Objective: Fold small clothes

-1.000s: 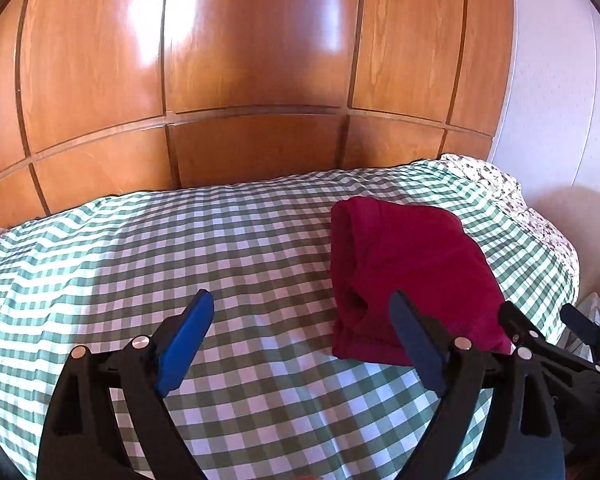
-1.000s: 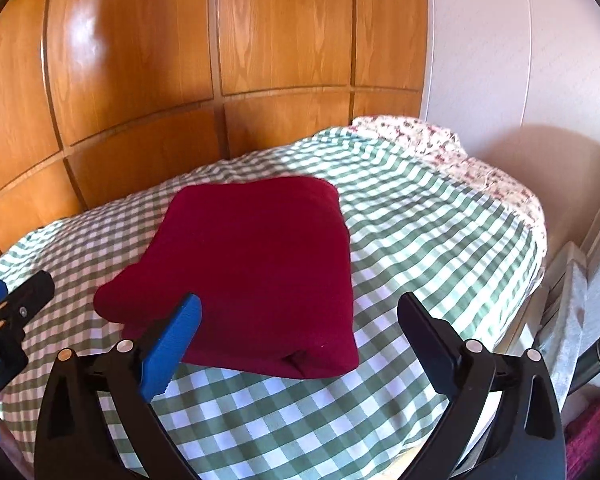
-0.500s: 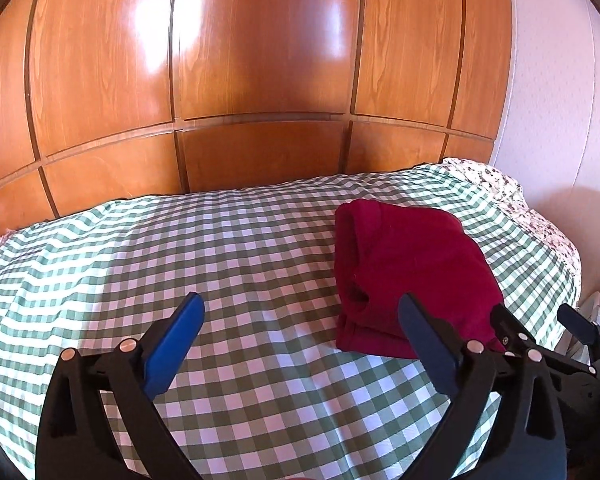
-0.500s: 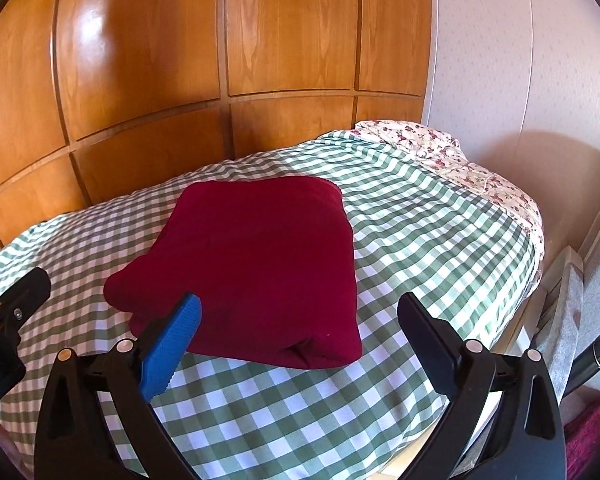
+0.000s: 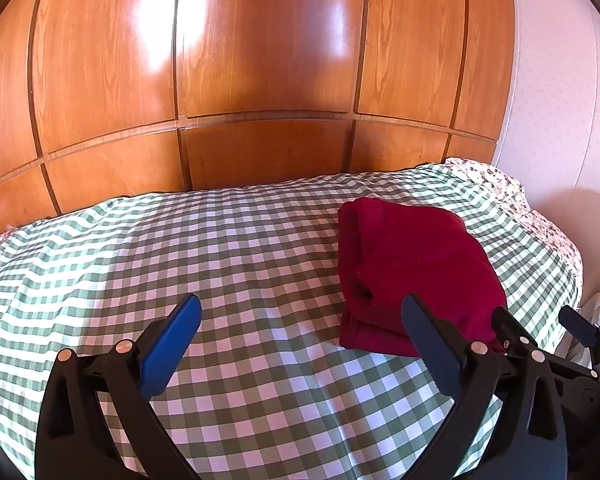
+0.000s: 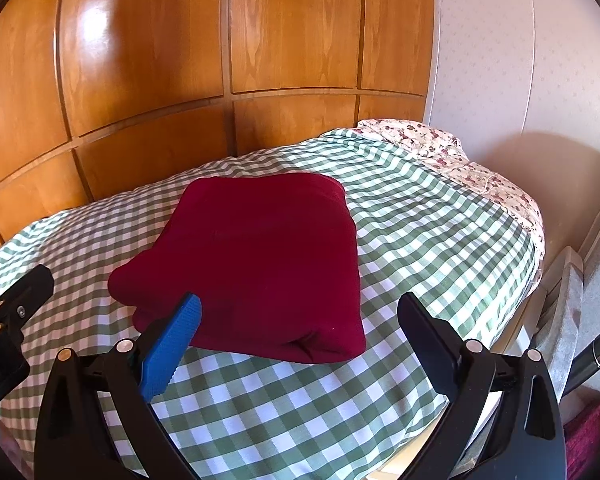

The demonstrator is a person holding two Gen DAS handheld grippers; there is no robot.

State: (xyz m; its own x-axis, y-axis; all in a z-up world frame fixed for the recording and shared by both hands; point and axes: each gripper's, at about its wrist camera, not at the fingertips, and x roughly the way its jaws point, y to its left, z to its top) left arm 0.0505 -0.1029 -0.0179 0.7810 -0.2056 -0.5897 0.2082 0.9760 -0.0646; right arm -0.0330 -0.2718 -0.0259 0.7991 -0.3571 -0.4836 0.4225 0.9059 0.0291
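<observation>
A dark red garment (image 5: 412, 264) lies folded into a thick rectangle on the right half of a bed with a green-and-white checked cover (image 5: 180, 248). My left gripper (image 5: 300, 300) hovers over bare cover just left of the garment. Its jaws are opening, with nothing between them. In the right wrist view the folded garment (image 6: 260, 248) lies just beyond my right gripper (image 6: 299, 299). That gripper stands open and holds nothing. The left gripper's finger (image 6: 20, 292) shows at this view's left edge.
A glossy wooden panelled wall (image 5: 260, 80) rises behind the bed. A floral sheet or pillow (image 6: 460, 160) lies at the far right corner against a white wall (image 6: 520, 60). A pale radiator (image 6: 560, 300) and a dark handle (image 6: 596, 350) stand past the bed's right edge.
The left gripper's jaws have spread a little wider. Both views have drawn back slightly from the bed. The folded garment lies as it did.
</observation>
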